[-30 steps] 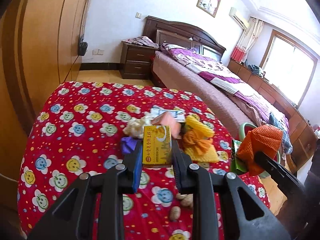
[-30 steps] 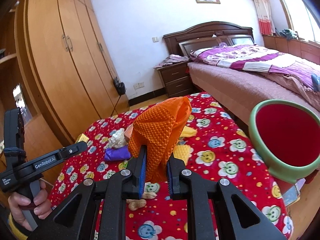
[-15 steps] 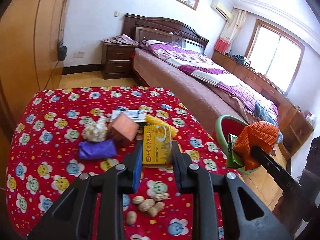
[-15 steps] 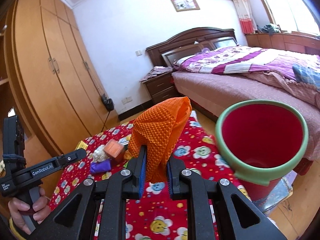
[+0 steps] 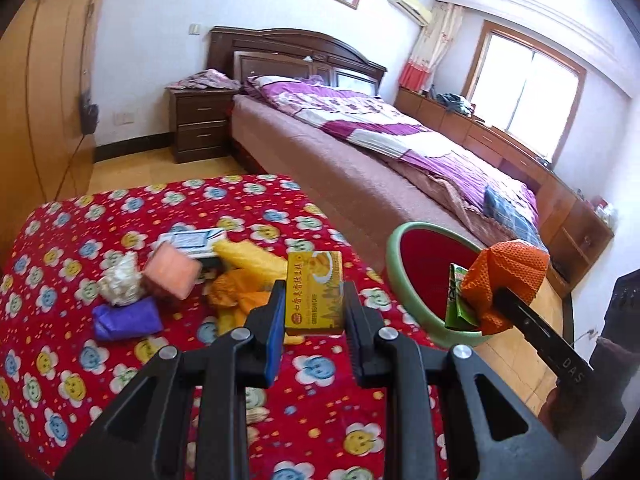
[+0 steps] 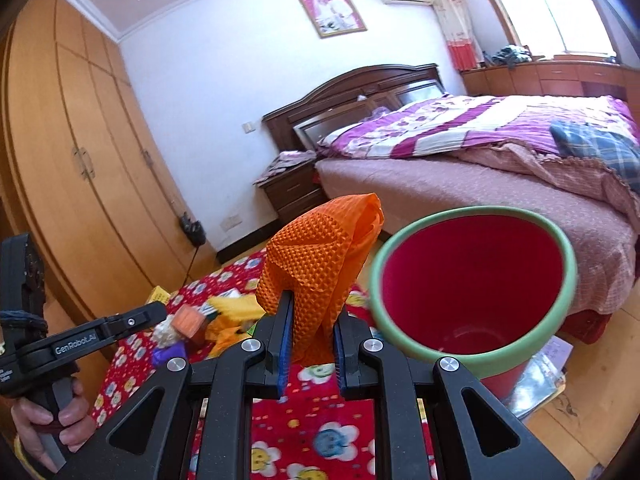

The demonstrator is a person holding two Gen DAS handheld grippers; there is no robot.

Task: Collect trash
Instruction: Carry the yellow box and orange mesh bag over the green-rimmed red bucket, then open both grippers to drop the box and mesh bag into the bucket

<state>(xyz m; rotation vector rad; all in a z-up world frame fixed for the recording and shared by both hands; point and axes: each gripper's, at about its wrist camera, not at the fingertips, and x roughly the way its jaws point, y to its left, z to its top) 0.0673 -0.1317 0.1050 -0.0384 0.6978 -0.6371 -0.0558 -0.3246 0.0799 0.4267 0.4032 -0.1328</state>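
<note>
The room is being lit brightly by daylight from the window (image 5: pixel 528 92), which is being blown out. Edges are being bent and darkened by fisheye distortion; slight motion blur is being shown.

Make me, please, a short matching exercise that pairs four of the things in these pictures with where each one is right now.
Things:
1. yellow cardboard box
2. orange mesh bag
3. purple crumpled wrapper
4. green foil packet

Places:
A. lying on the red flowered cloth
B. leaning on the rim inside the green-rimmed red bin
C. gripped in the left tool
D. gripped in the right tool

Pairs: 1-C, 2-D, 3-A, 4-B
</note>
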